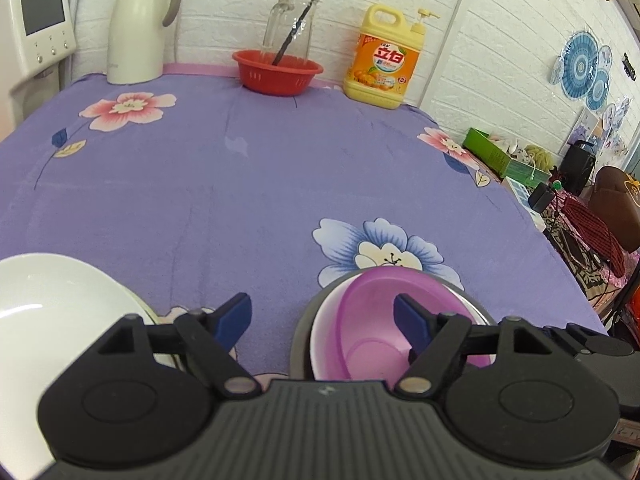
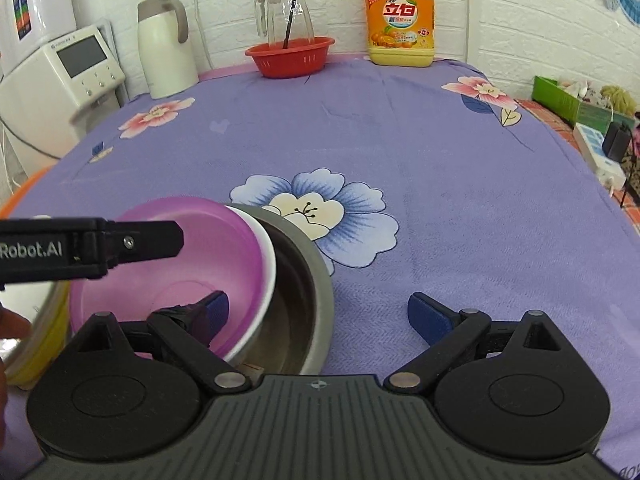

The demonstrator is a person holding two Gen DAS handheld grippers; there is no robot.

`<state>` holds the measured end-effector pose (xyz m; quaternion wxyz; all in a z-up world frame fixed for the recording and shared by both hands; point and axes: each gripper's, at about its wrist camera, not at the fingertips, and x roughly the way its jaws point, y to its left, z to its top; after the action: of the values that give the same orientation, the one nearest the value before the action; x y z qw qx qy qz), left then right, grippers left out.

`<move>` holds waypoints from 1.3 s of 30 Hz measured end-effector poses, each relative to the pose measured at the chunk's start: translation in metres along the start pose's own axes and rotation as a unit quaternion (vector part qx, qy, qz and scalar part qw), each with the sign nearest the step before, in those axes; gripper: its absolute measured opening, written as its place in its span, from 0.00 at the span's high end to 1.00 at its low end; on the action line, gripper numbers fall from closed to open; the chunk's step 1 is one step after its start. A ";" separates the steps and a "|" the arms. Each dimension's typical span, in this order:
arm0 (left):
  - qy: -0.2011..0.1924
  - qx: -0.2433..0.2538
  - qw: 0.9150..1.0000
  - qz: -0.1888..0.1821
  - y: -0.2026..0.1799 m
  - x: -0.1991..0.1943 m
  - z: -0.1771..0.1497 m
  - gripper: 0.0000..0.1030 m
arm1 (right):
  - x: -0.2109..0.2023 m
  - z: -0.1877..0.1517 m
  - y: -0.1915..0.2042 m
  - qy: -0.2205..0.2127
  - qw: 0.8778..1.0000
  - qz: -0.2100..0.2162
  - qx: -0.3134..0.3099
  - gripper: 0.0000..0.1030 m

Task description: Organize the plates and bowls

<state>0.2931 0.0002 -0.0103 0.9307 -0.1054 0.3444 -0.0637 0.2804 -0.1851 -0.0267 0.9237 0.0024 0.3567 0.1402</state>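
Note:
A purple bowl [image 1: 384, 320] sits tilted inside a larger metal bowl [image 1: 304, 332] near the front of the purple flowered cloth. My left gripper [image 1: 322, 318] is open; its right finger hangs over the purple bowl's inside, its left finger over the cloth. A white plate [image 1: 52, 304] lies at its left. In the right wrist view the purple bowl [image 2: 188, 264] leans on the metal bowl's [image 2: 304, 280] left side. My right gripper [image 2: 318, 314] is open, straddling the metal bowl's right rim. The left gripper's finger [image 2: 140, 240] reaches in from the left.
At the back stand a white thermos jug [image 1: 140, 24], a red basket [image 1: 278, 70] with a glass pitcher [image 1: 290, 24], and a yellow detergent bottle [image 1: 386, 60]. A white appliance [image 1: 36, 28] is at far left. Clutter [image 1: 520, 160] lies beyond the table's right edge.

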 end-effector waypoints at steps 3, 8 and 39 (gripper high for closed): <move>0.004 -0.001 1.000 0.002 0.000 0.003 0.000 0.25 | -0.002 0.002 -0.004 -0.005 1.000 -0.011 0.000 0.00; 0.024 0.005 1.000 -0.011 0.002 0.006 -0.002 0.25 | -0.007 0.003 0.003 -0.010 1.000 0.015 0.004 0.00; 0.084 0.072 0.993 -0.051 -0.004 0.028 -0.002 0.24 | -0.011 -0.011 0.016 -0.022 0.999 0.044 0.016 0.00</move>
<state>0.3124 -0.0096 -0.0279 0.8993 -0.0498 0.4099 -0.1440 0.2612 -0.1737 -0.0264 0.9240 0.0355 0.3382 0.1750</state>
